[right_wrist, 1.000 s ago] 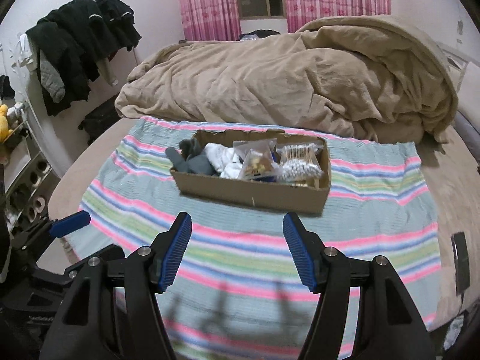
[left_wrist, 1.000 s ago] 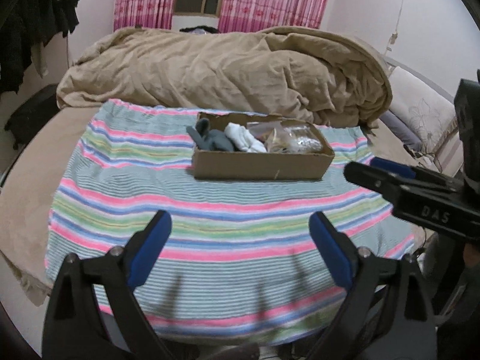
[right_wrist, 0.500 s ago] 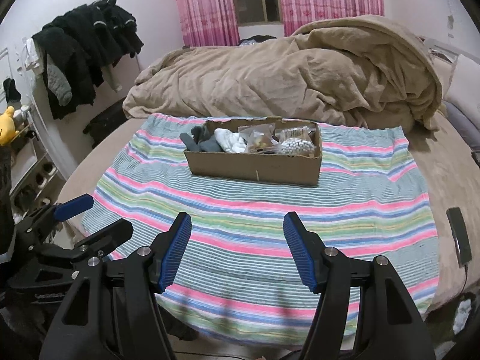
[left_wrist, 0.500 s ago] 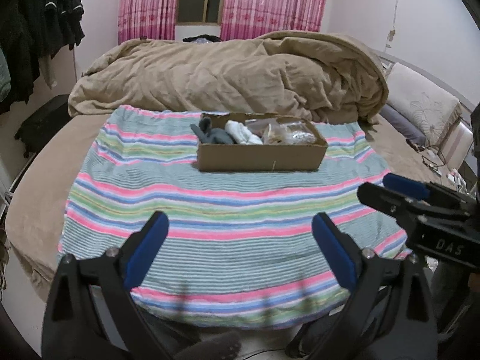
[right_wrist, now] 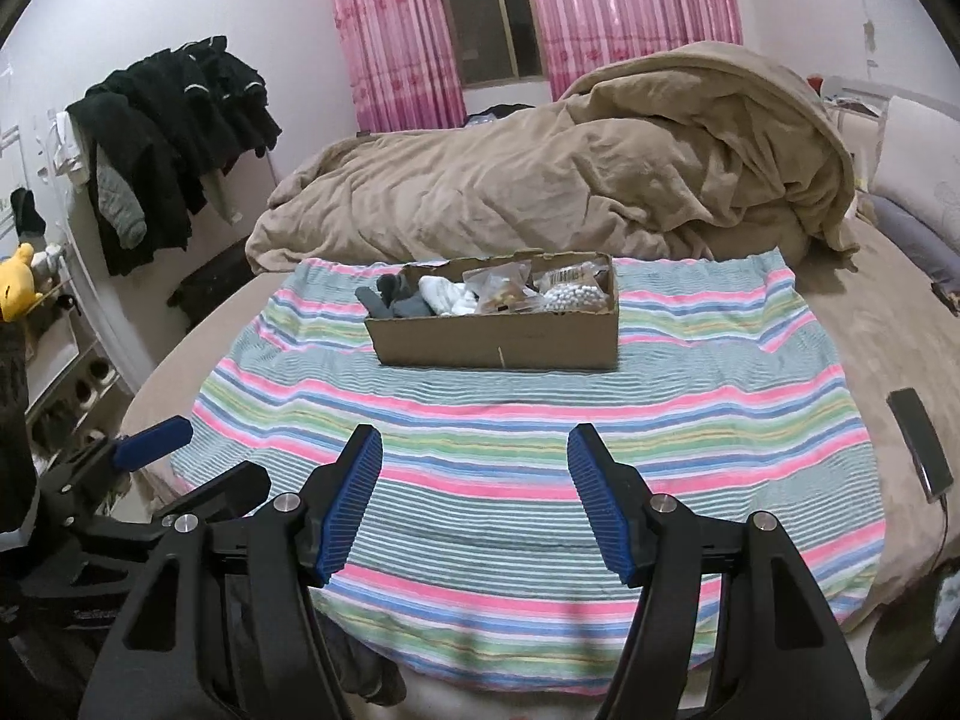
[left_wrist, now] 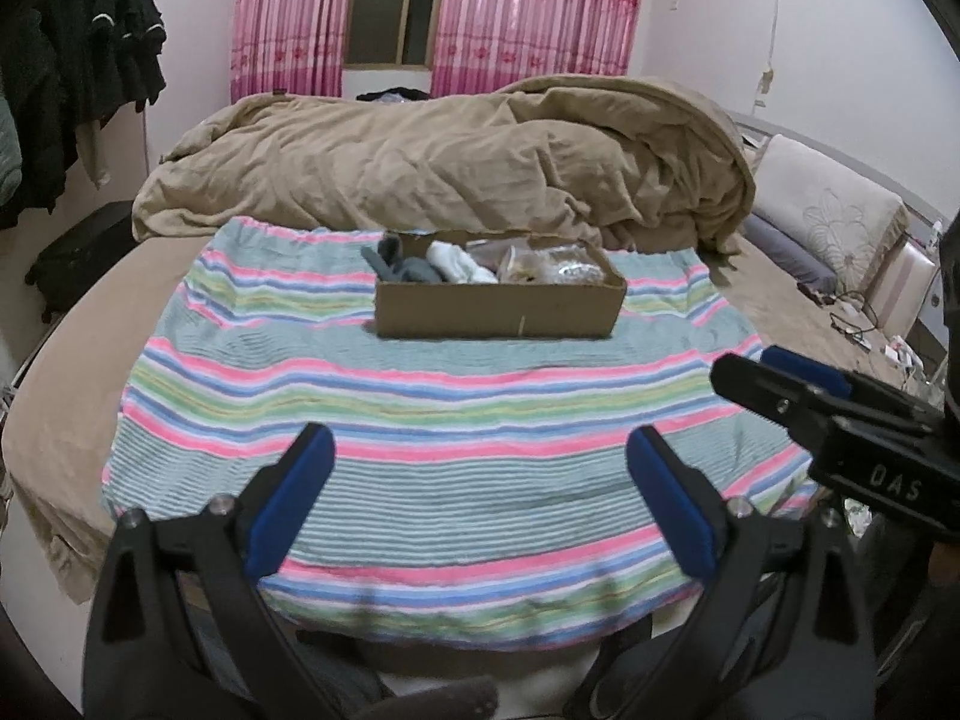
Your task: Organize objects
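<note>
Both tongs, left and right, apart and empty, have drawn back from the box; sorting looks finished.

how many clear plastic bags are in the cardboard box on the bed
2 that I can make out, both in the right half of the cardboard box: a bag of brownish items mid-box and a bag of small white pieces at the right end. More may lie beneath.

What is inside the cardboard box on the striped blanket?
The cardboard box holds grey socks, white socks and clear packets. Its front wall hides anything lower down.
</note>
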{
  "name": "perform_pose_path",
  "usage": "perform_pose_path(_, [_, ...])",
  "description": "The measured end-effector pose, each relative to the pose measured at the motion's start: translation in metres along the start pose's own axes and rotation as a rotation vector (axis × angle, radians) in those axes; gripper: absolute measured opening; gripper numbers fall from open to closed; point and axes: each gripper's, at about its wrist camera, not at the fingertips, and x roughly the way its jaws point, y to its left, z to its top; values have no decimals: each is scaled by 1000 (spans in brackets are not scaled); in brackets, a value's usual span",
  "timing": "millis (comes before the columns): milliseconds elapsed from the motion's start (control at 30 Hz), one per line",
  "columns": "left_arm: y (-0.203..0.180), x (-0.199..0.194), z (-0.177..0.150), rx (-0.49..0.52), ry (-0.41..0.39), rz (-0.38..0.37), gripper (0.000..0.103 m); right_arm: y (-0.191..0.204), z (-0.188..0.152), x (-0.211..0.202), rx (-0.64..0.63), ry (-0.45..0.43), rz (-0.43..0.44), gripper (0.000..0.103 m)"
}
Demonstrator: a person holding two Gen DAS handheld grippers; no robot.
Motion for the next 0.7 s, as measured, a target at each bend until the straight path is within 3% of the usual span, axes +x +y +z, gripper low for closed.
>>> perform_pose_path(300, [-4, -9, 1, 10, -41, 22, 102, -7, -4, -2, 19, -10, 6, 68])
perform_pose_path(700, [-4, -10, 0, -5, -31, 14, 102, -9, -8, -5, 22, -12, 10, 68])
